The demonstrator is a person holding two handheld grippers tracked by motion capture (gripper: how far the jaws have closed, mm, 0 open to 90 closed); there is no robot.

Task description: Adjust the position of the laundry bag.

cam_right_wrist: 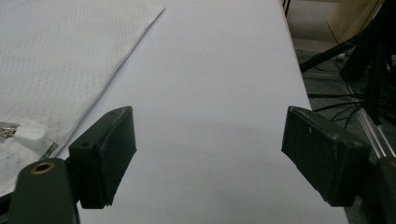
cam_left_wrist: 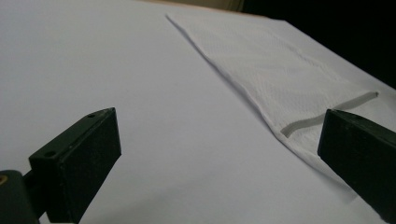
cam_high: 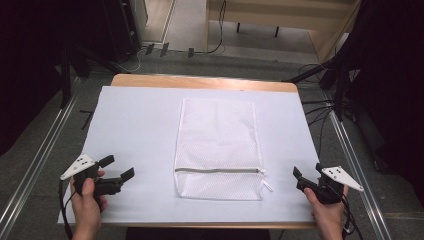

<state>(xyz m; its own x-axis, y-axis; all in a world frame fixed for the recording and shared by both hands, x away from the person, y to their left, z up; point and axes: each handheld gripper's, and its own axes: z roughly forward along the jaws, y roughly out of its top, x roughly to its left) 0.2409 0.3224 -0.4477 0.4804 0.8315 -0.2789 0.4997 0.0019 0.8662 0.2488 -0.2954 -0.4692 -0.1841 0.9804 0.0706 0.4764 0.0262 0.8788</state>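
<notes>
**Two grippers wait at either side of a mesh bag**

Two large things fill the scene: the counter (cam_high: 140,125), covered with a white sheet, and the white mesh bag (cam_high: 217,145) that lies flat in its middle. The long axis of the bag runs away from the person, from the near edge toward the far edge of the counter. Its zipper (cam_high: 218,170) crosses the bag near the end that is close to the person, and the small white pull tab (cam_high: 267,186) hangs off at the right end of the zipper.

The left gripper (cam_high: 120,167) is held near the left near corner of the counter, with its jaws spread wide and holding nothing; the bag lies to its right, well apart. The right gripper (cam_high: 306,172) is at the right near corner, jaws also spread and empty; the bag lies to its left.

I judge that the right gripper is nearer to the bag, and clearly nearer to the pull tab, so a move on the zipper would probably start from that side.
</notes>
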